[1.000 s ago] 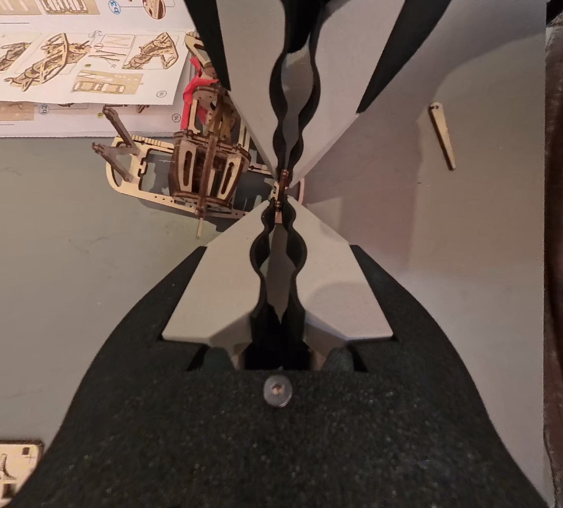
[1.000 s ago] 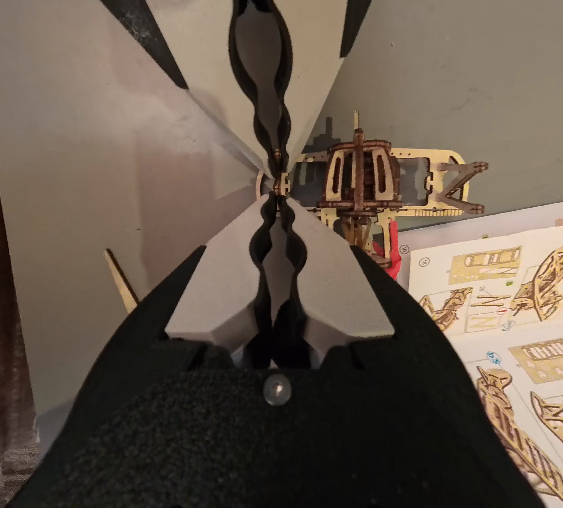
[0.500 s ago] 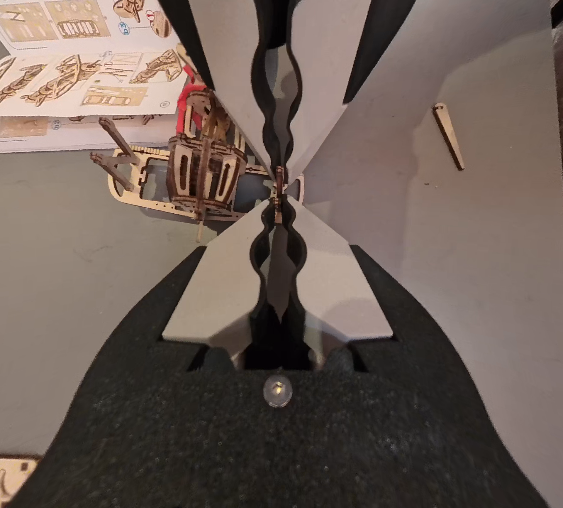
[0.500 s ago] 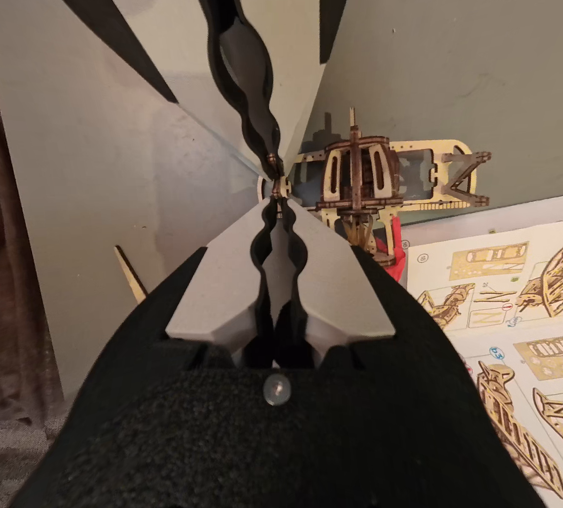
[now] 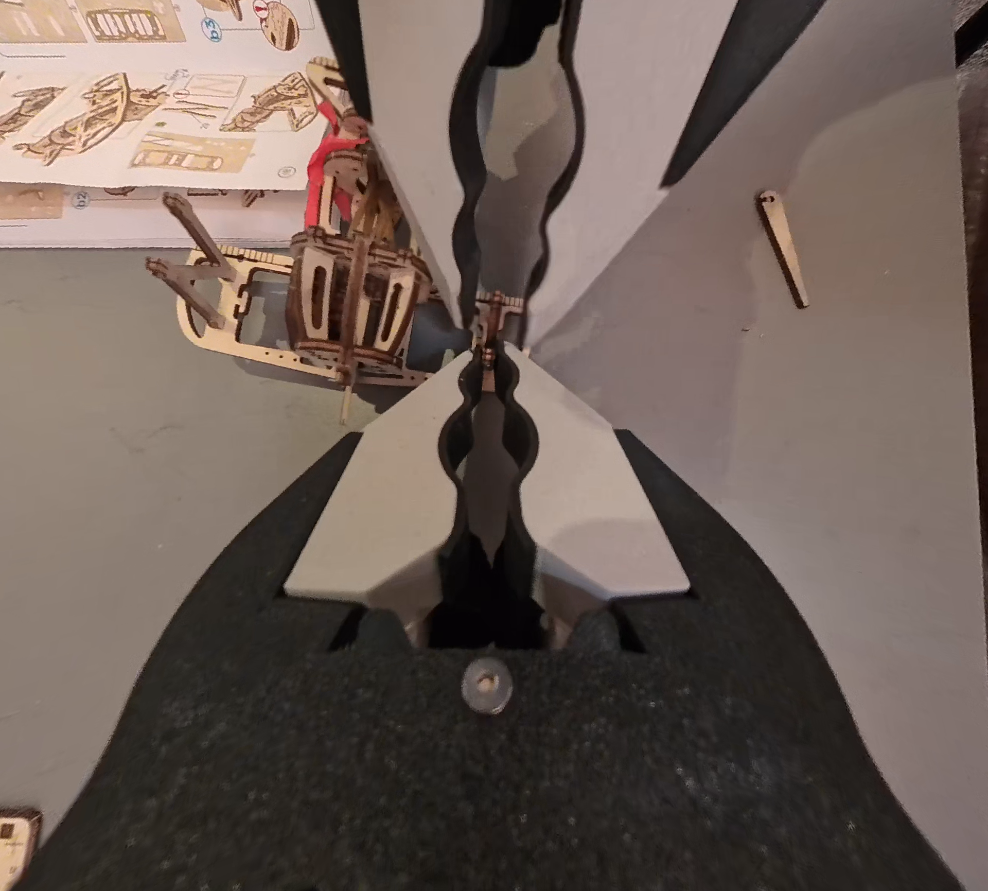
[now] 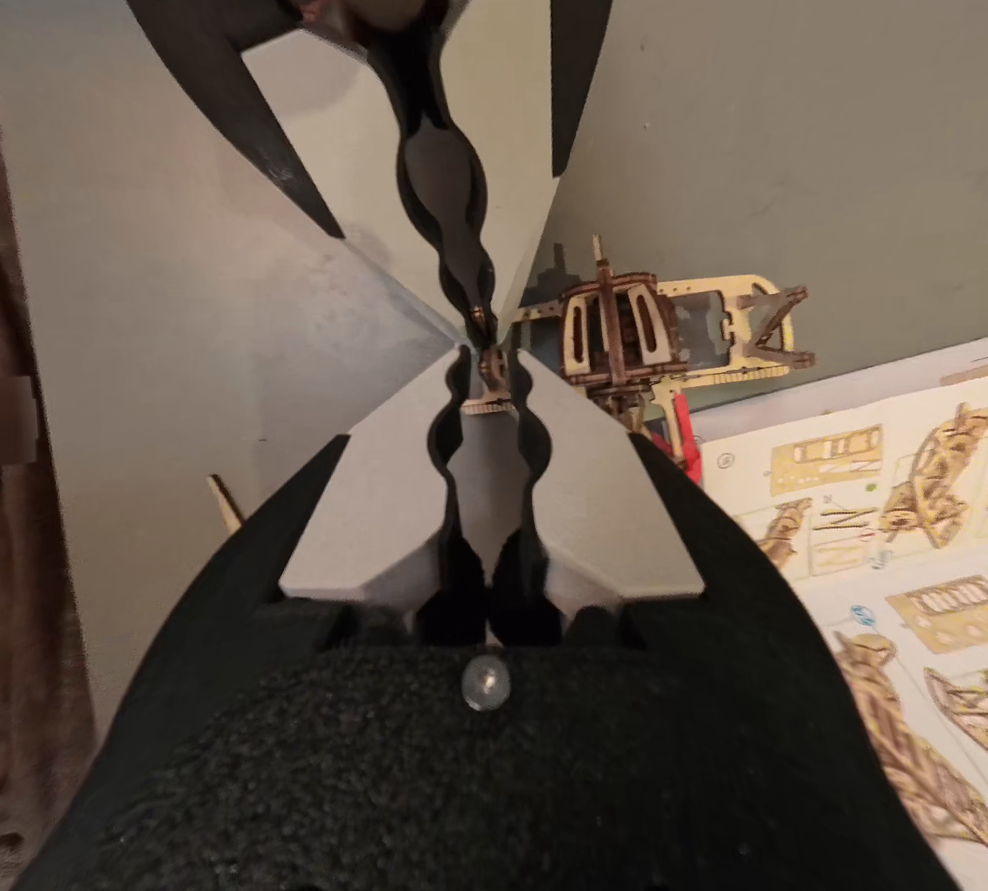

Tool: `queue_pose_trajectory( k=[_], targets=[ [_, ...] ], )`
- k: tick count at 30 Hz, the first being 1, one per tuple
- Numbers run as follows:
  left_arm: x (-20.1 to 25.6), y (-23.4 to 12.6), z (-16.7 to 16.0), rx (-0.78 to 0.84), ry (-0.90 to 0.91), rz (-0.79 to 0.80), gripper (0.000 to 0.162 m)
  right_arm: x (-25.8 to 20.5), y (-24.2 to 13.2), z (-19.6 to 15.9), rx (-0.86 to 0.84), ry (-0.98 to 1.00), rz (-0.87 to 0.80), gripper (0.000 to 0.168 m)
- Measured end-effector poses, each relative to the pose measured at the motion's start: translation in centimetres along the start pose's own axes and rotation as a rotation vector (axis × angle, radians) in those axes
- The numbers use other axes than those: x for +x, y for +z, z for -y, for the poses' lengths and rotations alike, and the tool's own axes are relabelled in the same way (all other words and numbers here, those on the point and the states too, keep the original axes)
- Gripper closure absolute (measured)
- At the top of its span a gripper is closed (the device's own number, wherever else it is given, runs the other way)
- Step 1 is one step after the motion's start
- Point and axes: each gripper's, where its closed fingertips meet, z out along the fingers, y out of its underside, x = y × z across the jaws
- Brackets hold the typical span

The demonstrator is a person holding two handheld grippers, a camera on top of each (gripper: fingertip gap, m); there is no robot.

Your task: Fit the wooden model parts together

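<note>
**Tip to tip, we hold the small parts over the table**

Now, starting at the left of the left wrist view, we see the instruction sheets [image 5: 133,63] lying on the grey table [image 5: 107,491]. Just below them lies a flat cut-out wooden frame [image 5: 214,330], and on it stands the half-built model [image 5: 353,298], a rounded cage of ribs with a red piece [image 5: 321,170] behind it. Next comes our left gripper [image 5: 487,362]: its fingers are pinched narrow on a thin wooden peg [image 5: 487,373]. Pointing straight at it from above is our right gripper [image 5: 494,298], its fingers parted a little wider around a small toothed wheel [image 5: 500,301]. Peg and wheel meet between the two tips; we cannot tell whether they are fully seated. Farther right, well apart, a loose wooden stick [image 5: 783,250] lies on the pale board [image 5: 855,437].

From the right wrist view the order flips: the stick [image 6: 224,507] peeks out at left, the wheel [image 6: 489,405] sits between our right gripper's [image 6: 489,373] fingers at centre with the left gripper [image 6: 478,320] meeting it from above, then the model [image 6: 615,330] and the sheets [image 6: 855,517] at right.
</note>
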Motion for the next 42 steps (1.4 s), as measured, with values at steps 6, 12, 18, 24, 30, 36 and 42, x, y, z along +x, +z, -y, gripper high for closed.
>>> queue_pose_trajectory(
  k=[6, 12, 18, 24, 30, 36, 42],
  targets=[
    [0.0, 0.0, 0.0, 0.007, 0.000, 0.003, 0.160, -0.1, 0.0, -0.1, -0.083, -0.065, 0.028, 0.166],
    [0.0, 0.1, -0.1, 0.015, 0.005, -0.001, 0.160, 0.0, 0.1, -0.3, -0.126, -0.065, 0.032, 0.167],
    [-0.1, 0.2, -0.2, 0.006, 0.019, 0.025, 0.160, -0.1, 0.1, -0.1, -0.101, -0.009, 0.059, 0.166],
    [-0.1, -0.2, 0.0, -0.009, -0.013, 0.067, 0.161, -0.1, -2.2, 0.5, 0.050, 0.093, -0.017, 0.147],
    [0.7, -0.3, 0.2, -0.003, -0.035, 0.052, 0.161, -4.3, -6.8, 0.1, 0.397, 0.376, -0.046, 0.145],
    [1.2, -1.1, 0.3, 0.018, -0.111, 0.069, 0.150, -9.3, -7.6, -2.8, 0.566, 0.529, -0.103, 0.146],
    [1.9, -3.8, 0.2, 0.086, -0.250, 0.116, 0.145, -9.4, -7.0, -5.6, 0.458, 0.462, -0.223, 0.146]
  ],
)
